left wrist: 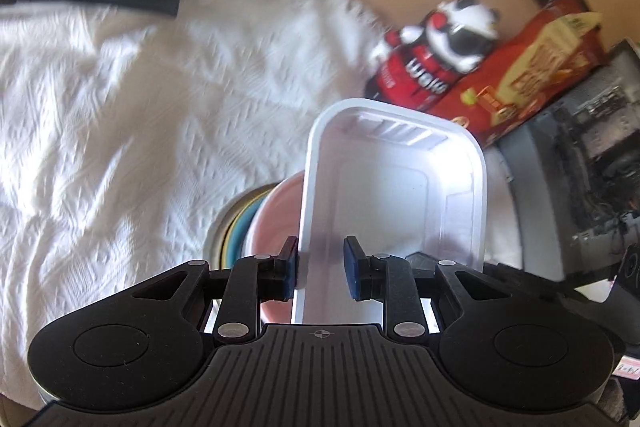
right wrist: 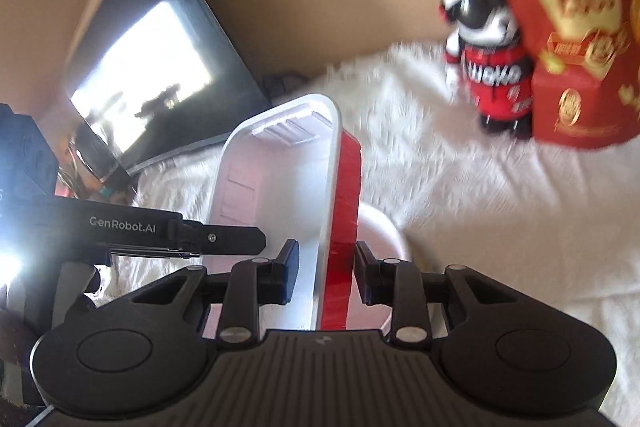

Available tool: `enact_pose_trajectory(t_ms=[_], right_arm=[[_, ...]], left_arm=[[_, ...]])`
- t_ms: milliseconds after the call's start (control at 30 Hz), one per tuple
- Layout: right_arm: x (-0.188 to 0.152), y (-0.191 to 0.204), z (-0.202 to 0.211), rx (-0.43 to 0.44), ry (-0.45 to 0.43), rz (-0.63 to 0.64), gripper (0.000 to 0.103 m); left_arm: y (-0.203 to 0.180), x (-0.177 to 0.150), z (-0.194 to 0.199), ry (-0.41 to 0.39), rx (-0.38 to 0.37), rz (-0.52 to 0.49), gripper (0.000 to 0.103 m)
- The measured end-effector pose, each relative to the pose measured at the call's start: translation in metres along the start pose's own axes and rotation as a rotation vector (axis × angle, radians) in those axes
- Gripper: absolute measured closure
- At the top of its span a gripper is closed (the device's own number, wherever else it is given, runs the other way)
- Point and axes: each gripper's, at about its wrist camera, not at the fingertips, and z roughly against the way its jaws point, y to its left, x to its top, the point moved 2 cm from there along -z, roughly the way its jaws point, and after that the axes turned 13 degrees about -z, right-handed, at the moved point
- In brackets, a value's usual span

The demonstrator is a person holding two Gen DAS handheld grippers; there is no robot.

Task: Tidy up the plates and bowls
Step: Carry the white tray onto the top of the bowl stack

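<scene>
A white rectangular container (left wrist: pixel 400 187) with a red outer side (right wrist: pixel 344 227) is held up between both grippers. My left gripper (left wrist: pixel 320 267) straddles its left rim with a gap still visible between the pads. My right gripper (right wrist: pixel 326 273) straddles its right wall, one finger inside and one on the red side. Under the container in the left wrist view is a stack of round plates and bowls (left wrist: pixel 260 223), pink on top with blue and yellow rims below. A white bowl (right wrist: pixel 380 247) lies under the container in the right wrist view.
All stands on a white textured cloth (left wrist: pixel 120 107). A red and black panda figure (left wrist: pixel 432 55) and a red box (left wrist: pixel 532 67) stand at the back right. A dark screen (right wrist: pixel 160 67) leans at the left in the right wrist view; the left gripper's body (right wrist: pixel 160 231) is beside it.
</scene>
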Motion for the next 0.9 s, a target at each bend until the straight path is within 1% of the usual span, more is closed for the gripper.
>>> enact_pose_trajectory(t_ms=[167, 200, 267, 367, 533, 667, 767, 900], right_arm=[[-0.001, -0.005, -0.032, -0.052, 0.059, -0.040, 0.073], [0.000, -0.006, -0.037, -0.058, 0.070, -0.046, 0.073], [0.001, -0.009, -0.046, -0.064, 0.091, -0.062, 0.073], [0.005, -0.013, -0.056, -0.078, 0.106, -0.072, 0.073], [0.007, -0.015, -0.053, -0.056, 0.114, -0.081, 0.071], [0.001, -0.012, -0.044, -0.047, 0.099, -0.052, 0.071], [-0.004, -0.008, -0.038, -0.049, 0.090, -0.037, 0.071], [-0.002, -0.005, -0.038, -0.049, 0.078, -0.044, 0.071]], left_arm=[[0.016, 0.001, -0.022, 0.043, -0.041, 0.039, 0.077], [0.019, 0.002, -0.025, 0.043, -0.057, 0.051, 0.076], [0.022, 0.005, -0.028, 0.041, -0.082, 0.069, 0.076], [0.024, 0.007, -0.029, 0.041, -0.095, 0.077, 0.076], [0.024, -0.004, -0.023, 0.044, -0.141, 0.093, 0.077], [0.026, -0.014, -0.014, 0.025, -0.168, 0.110, 0.077], [0.027, -0.009, -0.008, -0.001, -0.165, 0.114, 0.076], [0.032, 0.002, -0.008, -0.033, -0.166, 0.134, 0.076]])
